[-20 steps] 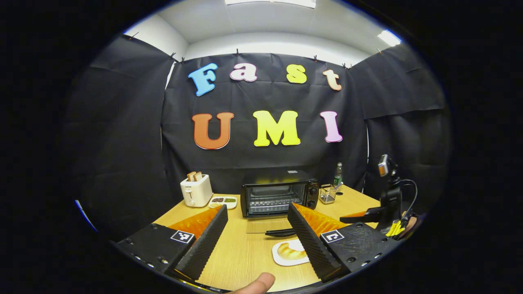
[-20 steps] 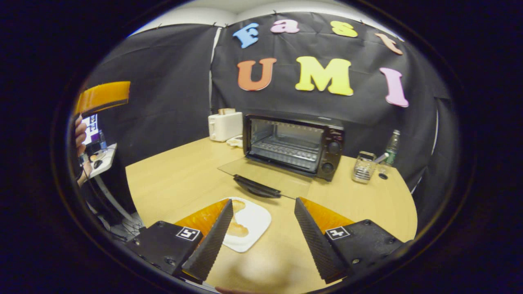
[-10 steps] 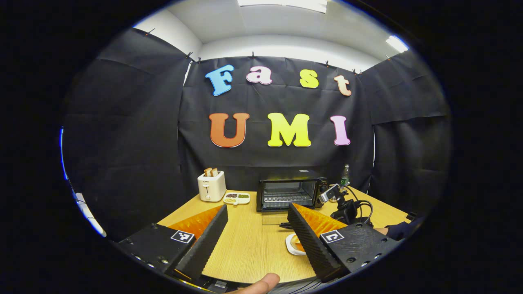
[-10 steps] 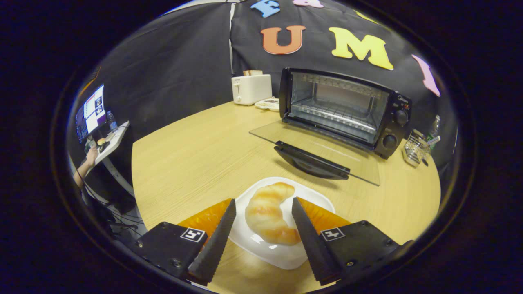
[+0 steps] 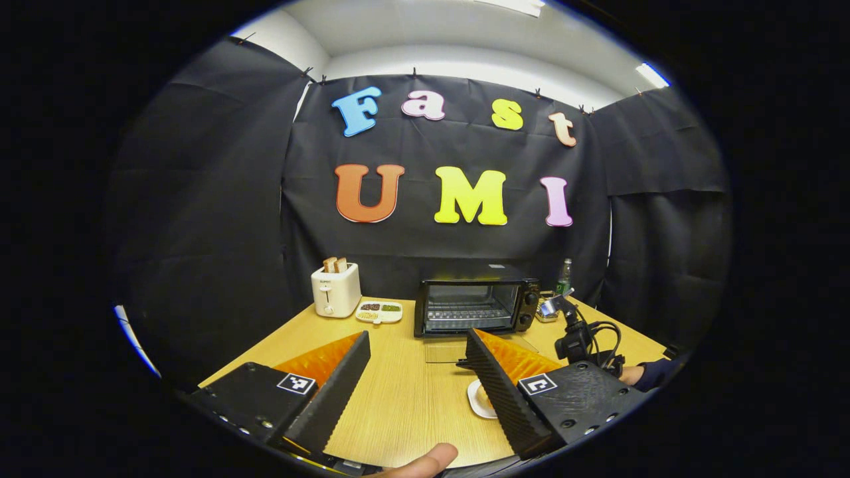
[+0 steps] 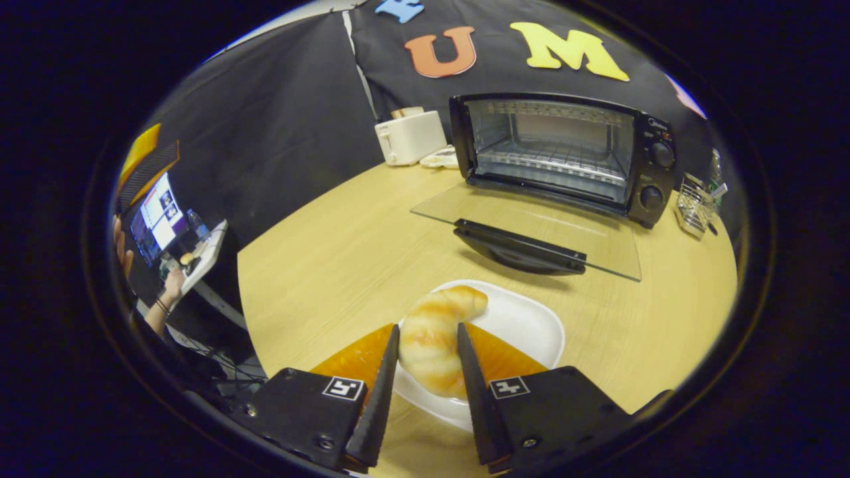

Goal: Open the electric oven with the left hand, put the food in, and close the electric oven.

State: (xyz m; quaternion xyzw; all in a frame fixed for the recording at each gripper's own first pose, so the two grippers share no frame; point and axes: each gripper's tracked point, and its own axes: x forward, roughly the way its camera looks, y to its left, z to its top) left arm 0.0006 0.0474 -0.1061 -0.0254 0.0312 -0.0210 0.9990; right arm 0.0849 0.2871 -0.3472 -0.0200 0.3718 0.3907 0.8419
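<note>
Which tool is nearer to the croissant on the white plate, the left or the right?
Right. The right tool has its fingers closed around the croissant on the plate. The left tool hangs open above the table's near edge, short of the plate.

A light wooden table [image 6: 319, 245] carries all items. An electric oven [image 6: 564, 156] is positioned near the far edge, its glass door [image 6: 531, 229] lowered flat above the tabletop. A white toaster [image 6: 408, 136] and a small divided dish [image 5: 379, 311] are placed toward the far left corner. A wire basket [image 6: 694, 209] is located at the right edge. A white plate [image 6: 524, 325] is set near the front edge.
</note>
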